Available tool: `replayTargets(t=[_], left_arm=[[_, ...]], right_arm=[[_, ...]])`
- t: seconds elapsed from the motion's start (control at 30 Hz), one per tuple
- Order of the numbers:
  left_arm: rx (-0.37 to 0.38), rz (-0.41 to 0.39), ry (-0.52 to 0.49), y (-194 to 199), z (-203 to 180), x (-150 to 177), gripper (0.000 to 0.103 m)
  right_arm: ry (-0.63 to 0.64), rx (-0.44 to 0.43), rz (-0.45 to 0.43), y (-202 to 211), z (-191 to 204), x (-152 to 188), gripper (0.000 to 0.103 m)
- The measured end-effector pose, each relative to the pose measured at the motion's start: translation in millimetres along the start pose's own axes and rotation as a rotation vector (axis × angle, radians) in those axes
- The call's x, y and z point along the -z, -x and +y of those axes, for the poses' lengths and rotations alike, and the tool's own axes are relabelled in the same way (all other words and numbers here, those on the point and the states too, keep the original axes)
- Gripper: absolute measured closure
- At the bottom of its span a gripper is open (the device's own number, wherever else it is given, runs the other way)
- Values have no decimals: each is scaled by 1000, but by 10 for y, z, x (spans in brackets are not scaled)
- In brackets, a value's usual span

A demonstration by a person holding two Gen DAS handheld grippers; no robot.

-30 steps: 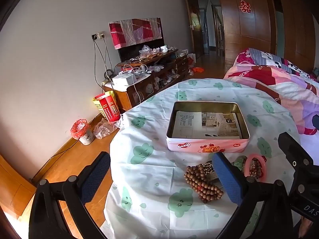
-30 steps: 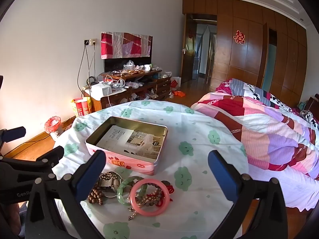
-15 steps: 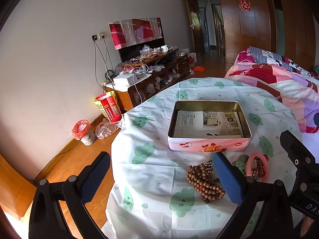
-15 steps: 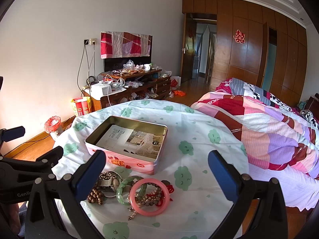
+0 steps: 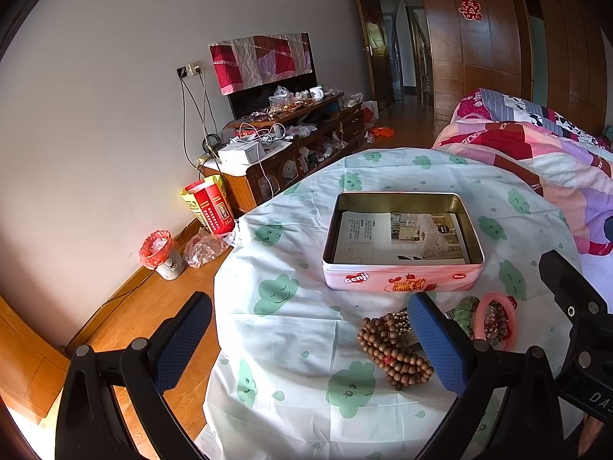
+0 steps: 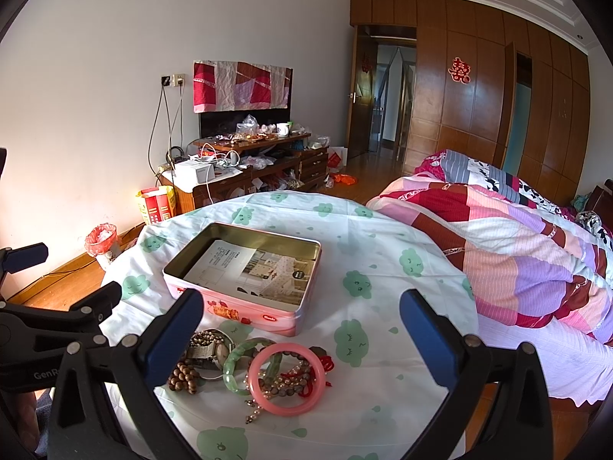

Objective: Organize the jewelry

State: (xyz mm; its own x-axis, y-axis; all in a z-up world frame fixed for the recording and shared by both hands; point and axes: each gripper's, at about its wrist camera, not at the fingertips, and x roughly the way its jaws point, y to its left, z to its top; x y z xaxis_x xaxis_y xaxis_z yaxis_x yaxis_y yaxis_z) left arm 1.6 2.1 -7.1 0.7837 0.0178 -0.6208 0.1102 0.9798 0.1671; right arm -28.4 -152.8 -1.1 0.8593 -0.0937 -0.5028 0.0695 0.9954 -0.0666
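An open pink tin [image 5: 400,287] [image 6: 245,310] with a printed leaflet inside sits mid-table. In front of it lies a jewelry pile: a brown wooden bead string [image 5: 387,349] [image 6: 183,377], a pink bangle [image 6: 287,377] [image 5: 498,320], a green jade bracelet [image 6: 237,364] and small bead chains. My left gripper [image 5: 310,343] is open and empty, above the table's near left, its right finger over the beads. My right gripper [image 6: 300,327] is open and empty, hovering above the pile.
The round table carries a white cloth with green clouds [image 5: 276,291] [image 6: 383,260]. A bed with a patchwork quilt [image 6: 517,245] is right. A cluttered wooden cabinet [image 5: 291,153], a red box and a small bin [image 5: 161,257] stand left by the wall.
The left wrist view has shifted slightly, with the tin and beads a little lower and nearer. The right gripper has barely moved. Both grippers stay open.
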Motion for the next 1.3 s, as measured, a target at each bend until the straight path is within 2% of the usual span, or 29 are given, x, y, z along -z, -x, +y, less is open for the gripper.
replayTargets(t=[1.07, 1.3], left_arm=[[-2, 2, -3, -18, -24, 1, 1], [0, 10, -3, -65, -17, 100, 1]], right_arm=[[-1, 0, 2, -16, 1, 9, 0], [0, -2, 5, -32, 4, 21, 0]])
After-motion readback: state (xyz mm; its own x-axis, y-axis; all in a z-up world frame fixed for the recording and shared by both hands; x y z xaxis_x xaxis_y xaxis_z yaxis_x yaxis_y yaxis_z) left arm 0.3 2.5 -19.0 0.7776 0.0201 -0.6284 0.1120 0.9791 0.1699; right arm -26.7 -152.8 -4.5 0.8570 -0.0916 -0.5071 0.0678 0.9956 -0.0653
